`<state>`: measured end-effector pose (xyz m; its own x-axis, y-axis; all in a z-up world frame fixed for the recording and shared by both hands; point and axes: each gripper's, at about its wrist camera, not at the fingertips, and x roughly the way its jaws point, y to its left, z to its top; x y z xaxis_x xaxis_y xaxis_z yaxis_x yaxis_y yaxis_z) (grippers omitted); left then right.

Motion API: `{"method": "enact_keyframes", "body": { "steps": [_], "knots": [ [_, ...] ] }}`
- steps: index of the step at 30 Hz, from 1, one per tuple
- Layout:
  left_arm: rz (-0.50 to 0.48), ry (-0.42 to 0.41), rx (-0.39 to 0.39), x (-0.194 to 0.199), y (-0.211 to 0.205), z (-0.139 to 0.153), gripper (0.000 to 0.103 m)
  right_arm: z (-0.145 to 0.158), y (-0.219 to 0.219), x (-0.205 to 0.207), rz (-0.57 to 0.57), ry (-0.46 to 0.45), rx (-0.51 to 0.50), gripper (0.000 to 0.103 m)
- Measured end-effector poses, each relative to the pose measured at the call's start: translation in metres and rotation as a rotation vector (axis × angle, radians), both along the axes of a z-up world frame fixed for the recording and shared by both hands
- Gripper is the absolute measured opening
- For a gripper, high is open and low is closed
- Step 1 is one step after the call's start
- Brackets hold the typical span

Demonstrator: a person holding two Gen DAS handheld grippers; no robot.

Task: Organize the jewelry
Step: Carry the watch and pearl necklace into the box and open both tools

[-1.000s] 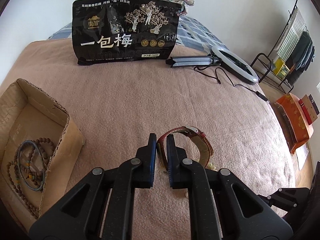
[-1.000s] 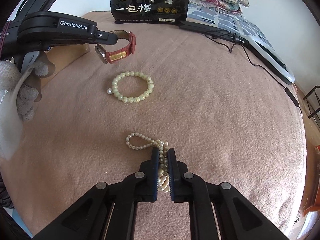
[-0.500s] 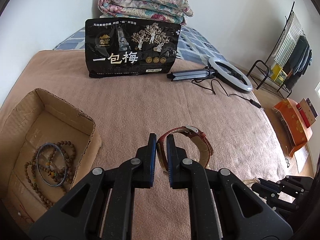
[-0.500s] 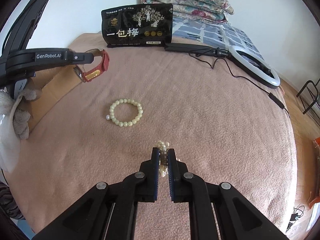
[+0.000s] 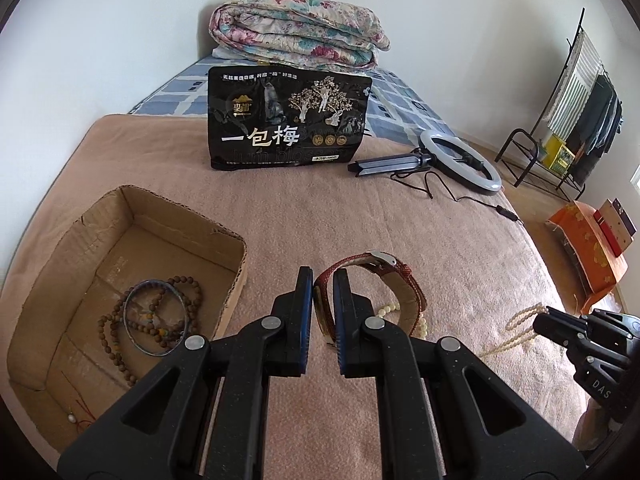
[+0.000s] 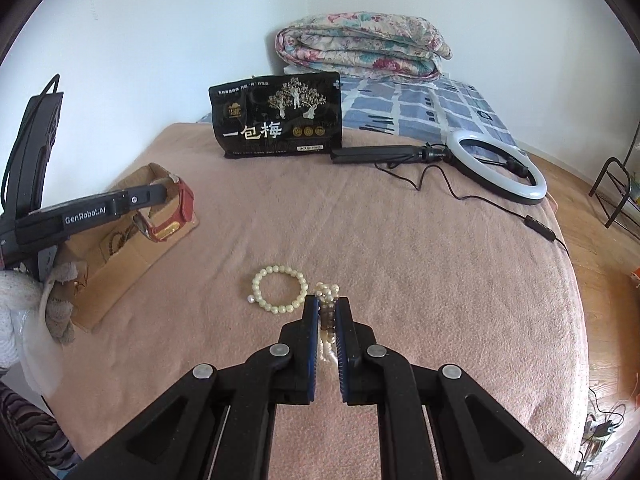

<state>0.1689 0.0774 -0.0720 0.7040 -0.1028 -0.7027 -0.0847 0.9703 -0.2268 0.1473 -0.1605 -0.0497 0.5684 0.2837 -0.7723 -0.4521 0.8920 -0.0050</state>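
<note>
Left gripper point(image 5: 323, 280) fingers pinch a red watch point(image 5: 394, 280) (lifted); right gripper point(image 6: 327, 307) clamps a pearl strand point(image 6: 327, 292).

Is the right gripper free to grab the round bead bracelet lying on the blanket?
Probably not yet: the right gripper is shut on the pearl necklace. The bead bracelet lies uncovered just beside it.

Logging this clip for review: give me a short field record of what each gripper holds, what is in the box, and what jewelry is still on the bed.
left gripper: shut on the red-strap watch, lifted, beside the box
right gripper: shut on the pearl necklace, lifted
cardboard box: open; holds brown bead strand and dark bangle
left on blanket: pale bead bracelet
background: black snack bag, ring light, folded quilt
</note>
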Motion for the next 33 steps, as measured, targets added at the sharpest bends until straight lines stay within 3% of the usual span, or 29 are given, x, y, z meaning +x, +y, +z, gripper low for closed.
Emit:
{"method": "enact_keyframes", "body": {
  "steps": [9, 33],
  "knots": [
    [0.042, -0.02, 0.034, -0.03, 0.031, 0.012, 0.008, 0.021, 0.033, -0.002, 0.039, -0.031, 0.062, 0.006],
    [0.225, 0.013, 0.047, -0.106, 0.15, 0.011, 0.008, 0.029, 0.156, -0.031, 0.237, -0.005, 0.18, 0.006]
  ]
}}
